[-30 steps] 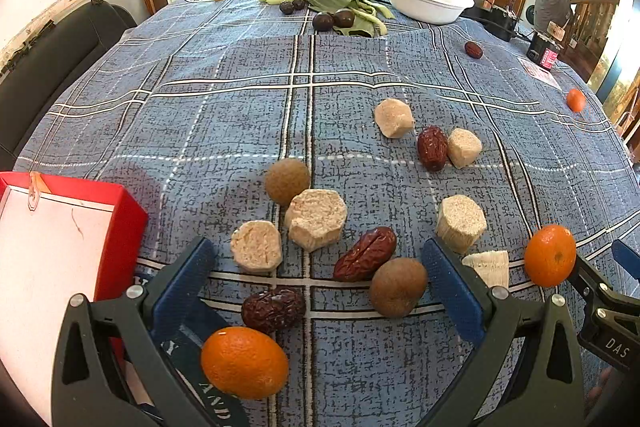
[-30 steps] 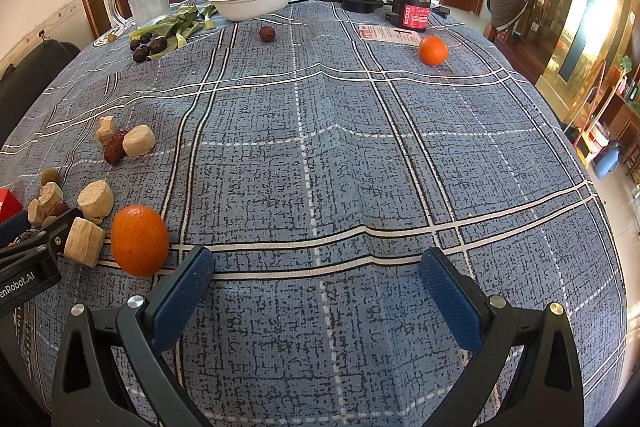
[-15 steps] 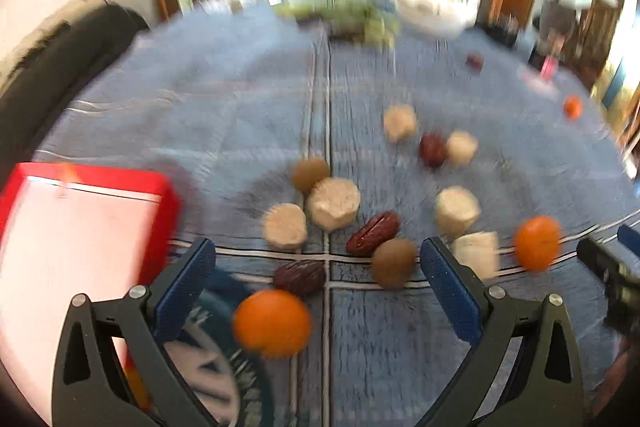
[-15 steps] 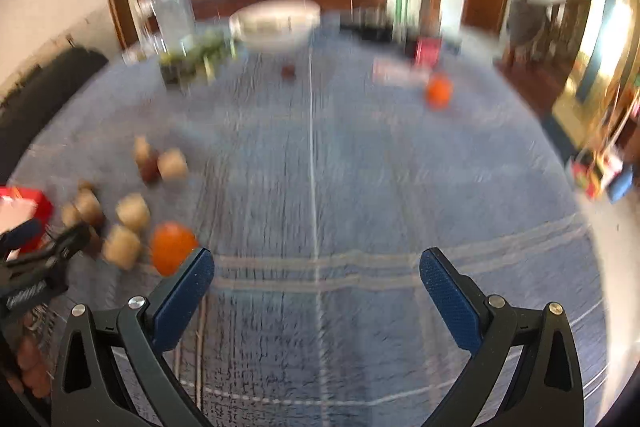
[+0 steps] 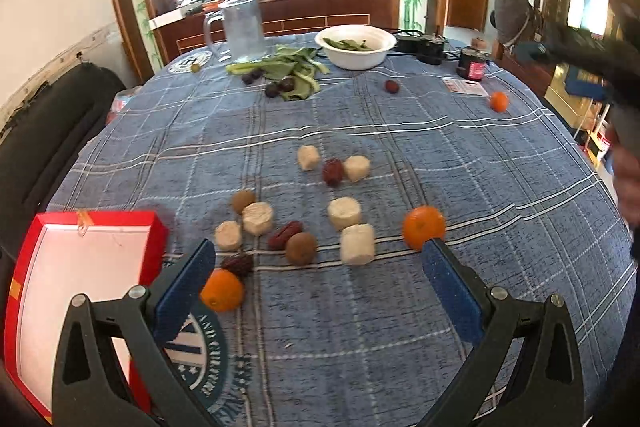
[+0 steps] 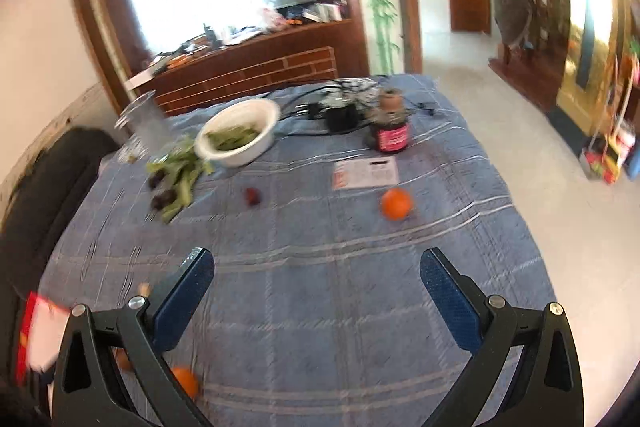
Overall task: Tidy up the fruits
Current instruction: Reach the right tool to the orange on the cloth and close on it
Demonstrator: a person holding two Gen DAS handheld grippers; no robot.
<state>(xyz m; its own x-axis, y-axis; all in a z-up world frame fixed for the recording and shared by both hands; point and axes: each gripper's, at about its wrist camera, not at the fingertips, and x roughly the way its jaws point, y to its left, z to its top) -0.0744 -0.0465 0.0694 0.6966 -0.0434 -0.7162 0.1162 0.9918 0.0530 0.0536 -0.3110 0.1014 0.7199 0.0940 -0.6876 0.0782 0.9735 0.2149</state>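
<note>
In the left wrist view my left gripper [image 5: 316,259] is open and empty, raised above a cluster of fruit on the blue plaid cloth: an orange [image 5: 222,290] by the left finger, an orange [image 5: 423,227] by the right finger, red dates [image 5: 285,234], brown round fruits [image 5: 301,247] and pale cut pieces [image 5: 357,244]. A far orange [image 5: 499,101] lies at the back right. In the right wrist view my right gripper [image 6: 316,267] is open and empty, high above the table, the far orange [image 6: 395,203] ahead. The right gripper shows blurred at the right edge [image 5: 588,67].
A red box with a white inside [image 5: 76,287] sits at the front left. At the back stand a white bowl of greens [image 5: 355,47], a glass jug [image 5: 242,29], green leaves with dark fruits [image 5: 284,71], a lone red fruit [image 5: 392,86], a dark jar [image 5: 472,69] and a card [image 6: 366,173].
Both grippers have risen and pulled back from the table. The right gripper has swung up and forward, away from the fruit cluster toward the far side. Both stay open.
</note>
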